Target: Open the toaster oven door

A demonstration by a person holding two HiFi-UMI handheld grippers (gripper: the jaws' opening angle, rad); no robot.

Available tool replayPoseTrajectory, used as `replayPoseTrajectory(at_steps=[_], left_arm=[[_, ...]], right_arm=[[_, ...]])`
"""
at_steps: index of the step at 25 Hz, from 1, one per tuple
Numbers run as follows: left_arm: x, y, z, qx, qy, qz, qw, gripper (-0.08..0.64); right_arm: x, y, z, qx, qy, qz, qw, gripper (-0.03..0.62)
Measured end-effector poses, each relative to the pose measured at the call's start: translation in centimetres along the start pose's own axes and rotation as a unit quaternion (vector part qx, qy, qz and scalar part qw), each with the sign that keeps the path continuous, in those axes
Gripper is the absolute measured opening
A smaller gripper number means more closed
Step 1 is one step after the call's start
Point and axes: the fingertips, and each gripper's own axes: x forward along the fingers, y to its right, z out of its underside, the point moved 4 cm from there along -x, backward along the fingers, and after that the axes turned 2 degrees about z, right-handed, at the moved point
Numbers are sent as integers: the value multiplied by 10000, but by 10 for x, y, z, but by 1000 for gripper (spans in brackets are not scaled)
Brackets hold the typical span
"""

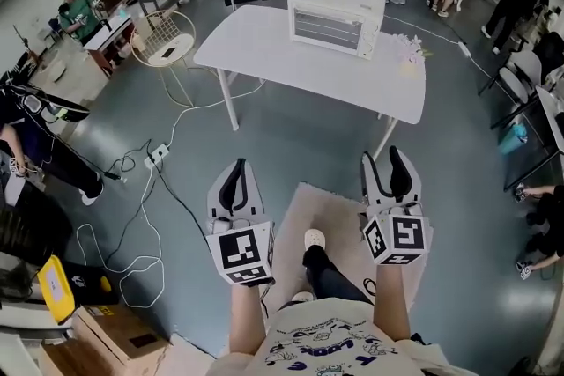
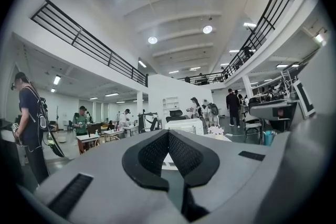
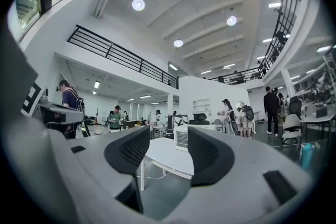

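Right, one white boxy toaster oven (image 1: pixel 336 16) sits at the far side of the single white rectangular table (image 1: pixel 264 57), well ahead of my two tongs. Its long axis runs across the table, glass door closed and facing back towards me, angled slightly left. Any lettering on it is too small to read. My left gripper (image 1: pixel 240 165) has its jaws pressed together on nothing, while my right gripper (image 1: pixel 381 158) is spread apart, nothing between.

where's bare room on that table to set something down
The table's whole left half and the front strip before the toaster oven are bare. The right end is tighter: the toaster oven stands toward the back, with small flowers at the right edge beside it.
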Motion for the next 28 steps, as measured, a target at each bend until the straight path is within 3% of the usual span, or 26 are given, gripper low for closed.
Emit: replayPoseTrajectory(at_steps=[16, 28], left_arm=[[208, -10, -32, 56, 110, -295, 9995, 3], [300, -13, -19, 113, -85, -364, 9992, 3]], right_arm=[[216, 69, -20, -33, 134, -290, 9995, 224], [309, 104, -2, 123, 77, -252, 9996, 221]])
